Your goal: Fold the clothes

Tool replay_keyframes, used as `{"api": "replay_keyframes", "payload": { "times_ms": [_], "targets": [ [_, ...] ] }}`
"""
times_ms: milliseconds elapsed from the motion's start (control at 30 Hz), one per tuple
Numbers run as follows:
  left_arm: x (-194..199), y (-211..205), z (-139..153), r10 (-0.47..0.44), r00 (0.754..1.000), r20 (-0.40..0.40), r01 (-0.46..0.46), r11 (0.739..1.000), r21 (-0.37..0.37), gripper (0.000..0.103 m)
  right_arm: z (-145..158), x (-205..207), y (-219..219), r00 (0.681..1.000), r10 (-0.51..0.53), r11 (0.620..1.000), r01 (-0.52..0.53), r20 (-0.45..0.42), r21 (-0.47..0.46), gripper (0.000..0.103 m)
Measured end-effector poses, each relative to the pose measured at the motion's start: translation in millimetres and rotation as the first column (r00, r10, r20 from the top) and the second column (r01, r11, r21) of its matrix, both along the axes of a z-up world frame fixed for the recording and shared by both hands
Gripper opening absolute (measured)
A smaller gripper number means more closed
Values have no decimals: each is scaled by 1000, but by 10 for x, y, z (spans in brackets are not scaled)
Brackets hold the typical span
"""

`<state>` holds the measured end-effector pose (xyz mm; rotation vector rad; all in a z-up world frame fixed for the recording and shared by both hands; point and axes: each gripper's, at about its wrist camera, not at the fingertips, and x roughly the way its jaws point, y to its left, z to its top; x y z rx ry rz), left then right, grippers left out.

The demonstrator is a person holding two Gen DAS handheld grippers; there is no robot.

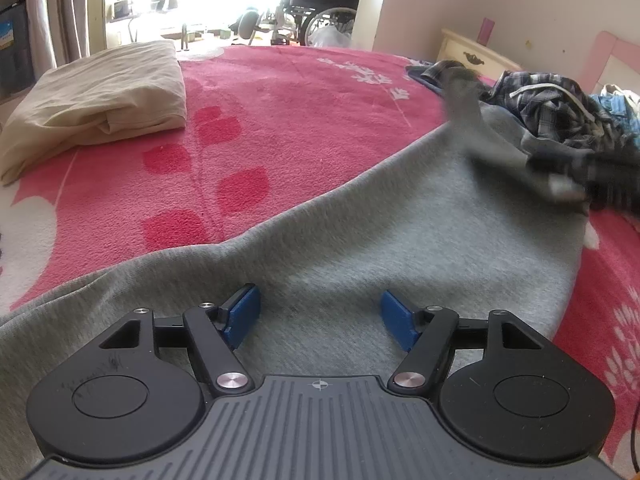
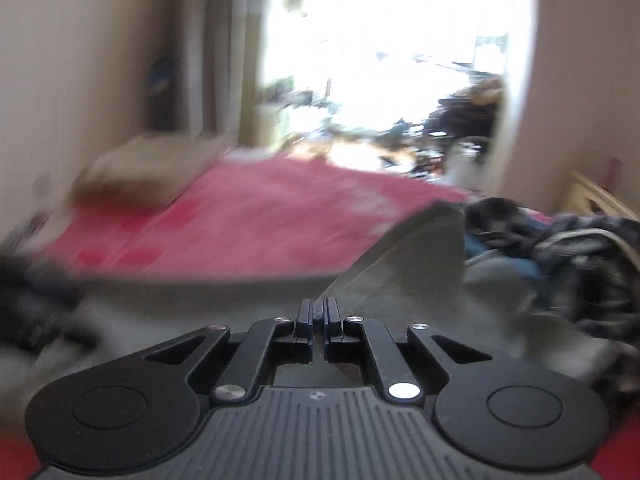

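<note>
A grey sweatshirt-like garment (image 1: 400,232) lies spread on the pink bed cover (image 1: 280,120). My left gripper (image 1: 320,314) hovers over its near part, open, its blue pads (image 1: 244,316) wide apart with nothing pinched. At the right, blurred, my right gripper (image 1: 576,184) lifts a fold of the grey cloth. In the right wrist view, that gripper (image 2: 319,312) is shut, with a thin edge of the grey garment (image 2: 420,256) caught between its fingers and rising ahead as a flap. This view is heavily blurred.
A folded beige cloth (image 1: 100,96) sits at the bed's far left. A heap of plaid and blue clothes (image 1: 560,104) lies at the far right beside a cream nightstand (image 1: 472,52). A wheelchair (image 1: 320,4) stands beyond the bed in the bright doorway.
</note>
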<state>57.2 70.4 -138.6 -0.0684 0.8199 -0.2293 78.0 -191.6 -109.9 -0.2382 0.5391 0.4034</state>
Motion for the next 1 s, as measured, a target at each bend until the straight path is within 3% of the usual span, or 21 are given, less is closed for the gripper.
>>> {"api": "replay_keyframes", "payload": {
  "times_ms": [100, 200, 267, 333, 367, 433, 467, 567, 633, 700, 767, 867, 933, 1000],
  "targets": [
    [-2, 7, 2, -3, 1000, 0, 3, 1000, -1, 69, -49, -22, -47, 999, -12, 1000, 12, -39, 7, 20],
    [-2, 13, 4, -4, 1000, -1, 4, 1000, -1, 69, 74, 74, -404, 988, -145, 982, 150, -47, 118, 31],
    [-3, 8, 7, -1, 1000, -1, 1, 1000, -2, 69, 167, 159, -721, 961, -273, 943, 277, -48, 183, 38],
    [-5, 2, 8, 2, 1000, -2, -2, 1000, -2, 69, 243, 272, -1067, 893, -447, 872, 447, -44, 201, 40],
    [-7, -2, 8, 3, 1000, -2, -3, 1000, -2, 69, 267, 351, -1261, 842, -537, 822, 536, -54, 193, 40],
    [-8, -6, 7, 3, 1000, -2, -3, 1000, -1, 69, 267, 505, -1517, 772, -631, 760, 634, -73, 140, 43],
    [-4, -7, 8, 1, 1000, -3, -1, 1000, 1, 69, 271, 556, -1578, 780, -623, 771, 626, -62, 119, 43],
    [7, -10, 10, -3, 1000, -5, 4, 1000, 6, 69, 277, 671, -1400, 873, -487, 872, 488, 29, -26, 40],
    [13, -10, 13, -2, 1000, -8, 2, 1000, 8, 69, 216, 781, -1196, 930, -367, 927, 366, -3, -79, 35],
    [14, -18, 13, -1, 1000, -9, 1, 1000, 13, 69, 123, 912, -1036, 959, -281, 953, 274, -41, -126, 16],
    [12, -24, 12, -1, 1000, -8, 1, 1000, 17, 69, -3, 1065, -923, 968, -238, 960, 222, -79, -168, 9],
    [7, -32, 2, -9, 1000, -4, 9, 1000, 26, 69, -247, 1349, -1037, 949, -281, 944, 247, -140, -216, 5],
    [6, -34, -3, -14, 1000, -3, 14, 999, 31, 69, -352, 1516, -1329, 919, -372, 904, 326, -132, -278, 0],
    [6, -32, -5, -16, 1000, -2, 16, 999, 33, 70, -342, 1628, -1733, 865, -490, 848, 446, -104, -285, 0]
  ]
}}
